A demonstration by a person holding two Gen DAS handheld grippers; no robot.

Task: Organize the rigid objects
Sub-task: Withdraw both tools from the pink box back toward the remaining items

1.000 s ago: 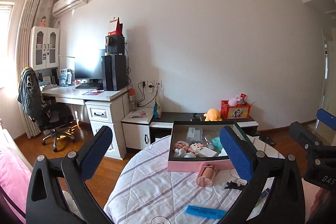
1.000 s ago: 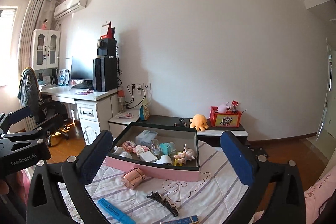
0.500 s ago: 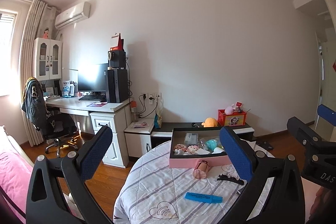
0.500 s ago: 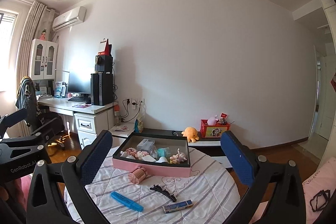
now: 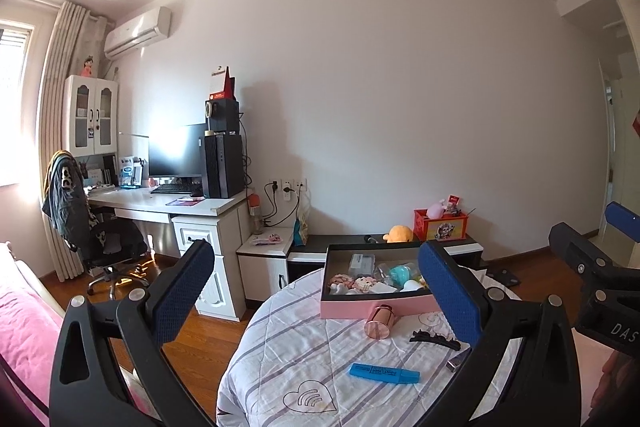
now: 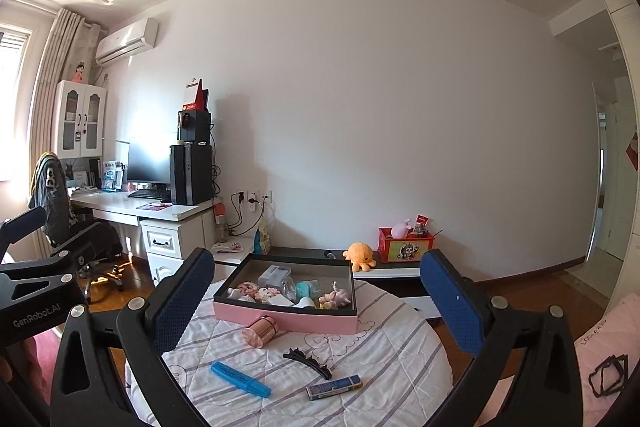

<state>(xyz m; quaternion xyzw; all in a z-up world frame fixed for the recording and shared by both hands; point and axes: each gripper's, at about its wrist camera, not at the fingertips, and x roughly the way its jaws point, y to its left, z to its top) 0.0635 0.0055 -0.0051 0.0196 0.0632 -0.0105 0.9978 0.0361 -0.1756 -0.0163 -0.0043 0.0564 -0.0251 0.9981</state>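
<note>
From the left wrist, the left gripper [image 5: 312,291] hung wide open and empty, well above the table [image 5: 280,367], seemingly held back to survey the job. The box [image 5: 376,307] sat ahead, with a copper tin [image 5: 379,321], clip [image 5: 434,339] and blue marker [image 5: 384,373] loose below its fingers.

From the right wrist, the right gripper [image 6: 316,299] was likewise spread and empty. The marker [image 6: 241,379] lay low left, the clip [image 6: 308,363] and a small stick [image 6: 334,387] between the fingers.
</note>
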